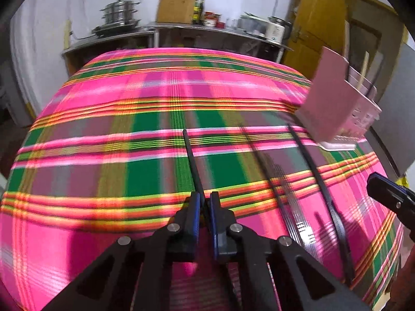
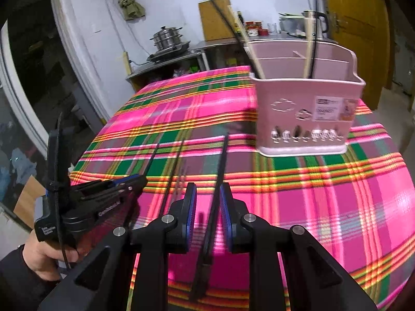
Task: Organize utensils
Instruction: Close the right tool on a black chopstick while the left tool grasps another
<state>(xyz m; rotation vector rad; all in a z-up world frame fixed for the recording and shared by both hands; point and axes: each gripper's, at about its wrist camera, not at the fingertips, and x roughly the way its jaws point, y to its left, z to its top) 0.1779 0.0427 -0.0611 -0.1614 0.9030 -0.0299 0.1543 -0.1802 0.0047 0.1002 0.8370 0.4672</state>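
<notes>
Pinching 1 black chopstick (image 1: pixel 193 164) between the pressed-together pads of my left gripper (image 1: pixel 205 202), I judge the pick-up step is in hand. My right gripper (image 2: pixel 207 194) straddles a 2nd black chopstick (image 2: pixel 216 194), fingers spread and apparently not touching it. Next I'd tip mine upright into the pink plastic caddy (image 2: pixel 306 103), already holding pale and dark sticks. Slim rigid rods, slick on the plaid cloth (image 2: pixel 324 202).

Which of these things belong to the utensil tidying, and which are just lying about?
Part of the job:
- black chopstick clamped in left hand-held gripper
- black chopstick between the right hand-held gripper fingers
- middle chopstick
- pink utensil holder

Just there:
- plaid tablecloth
- steel pots
- kettle
</notes>
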